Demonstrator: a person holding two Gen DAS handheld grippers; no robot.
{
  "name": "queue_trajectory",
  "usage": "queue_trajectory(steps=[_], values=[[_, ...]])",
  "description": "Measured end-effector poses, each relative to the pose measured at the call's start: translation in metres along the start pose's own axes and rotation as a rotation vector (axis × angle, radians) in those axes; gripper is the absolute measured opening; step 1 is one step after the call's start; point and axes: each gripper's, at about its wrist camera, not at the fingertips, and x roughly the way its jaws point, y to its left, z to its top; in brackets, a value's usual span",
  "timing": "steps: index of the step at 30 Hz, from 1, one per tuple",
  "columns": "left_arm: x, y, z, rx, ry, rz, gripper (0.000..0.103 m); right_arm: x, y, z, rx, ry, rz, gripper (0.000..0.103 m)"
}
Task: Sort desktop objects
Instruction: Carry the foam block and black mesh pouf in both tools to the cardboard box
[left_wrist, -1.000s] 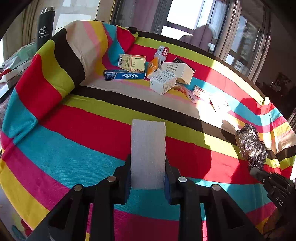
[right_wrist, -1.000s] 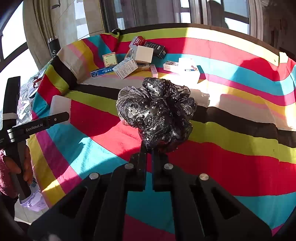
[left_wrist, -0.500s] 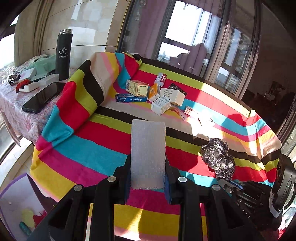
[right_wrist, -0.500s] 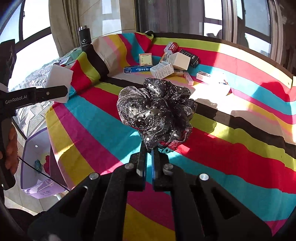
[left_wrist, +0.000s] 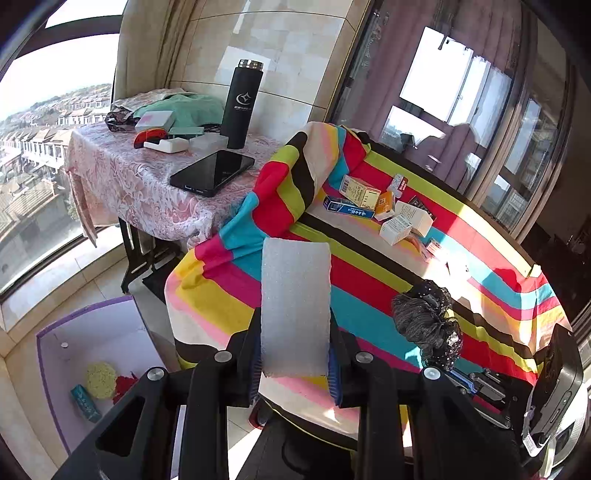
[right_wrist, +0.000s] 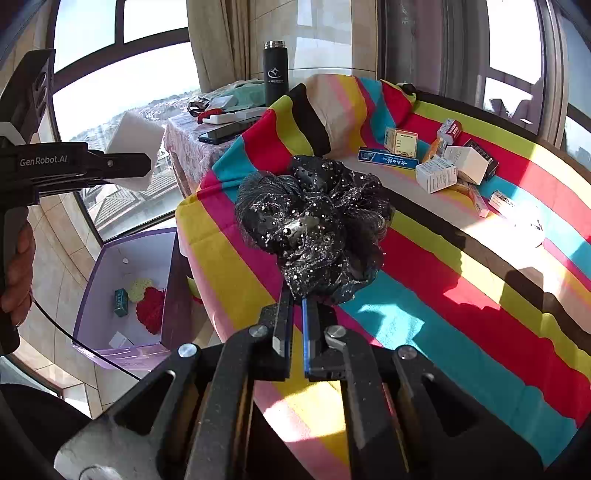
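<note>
My left gripper (left_wrist: 294, 328) is shut on a white foam block (left_wrist: 295, 306), held upright above the near edge of the striped table (left_wrist: 369, 280). In the right wrist view that same foam block (right_wrist: 135, 146) shows at the left, in the left gripper (right_wrist: 136, 166). My right gripper (right_wrist: 295, 299) is shut on a black sequined scrunchie (right_wrist: 314, 225), which hangs over the table's near left corner; the scrunchie (left_wrist: 428, 325) also shows in the left wrist view. Several small boxes (left_wrist: 373, 205) lie at the table's far side. A purple bin (right_wrist: 122, 295) stands on the floor, left of the table.
The purple bin (left_wrist: 85, 354) holds a yellow pad, a red item and a teal box. A side table (left_wrist: 140, 177) with a black flask (left_wrist: 242, 105), a tablet (left_wrist: 212, 171) and clutter stands behind. Windows ring the room. A person's hand (right_wrist: 16, 273) grips the left handle.
Both grippers have pulled back and to the left from over the table, still holding the foam block and the scrunchie. The floor bin and the side table have come into view.
</note>
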Motion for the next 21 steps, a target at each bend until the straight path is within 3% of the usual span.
queue_trajectory(steps=[12, 21], values=[[-0.013, 0.113, -0.033, -0.189, 0.034, 0.217, 0.029, 0.055, 0.131, 0.013, -0.304, 0.064, 0.256, 0.005], [0.000, 0.189, -0.048, -0.296, 0.061, 0.355, 0.029, 0.116, 0.200, 0.005, -0.442, 0.206, 0.378, 0.007]])
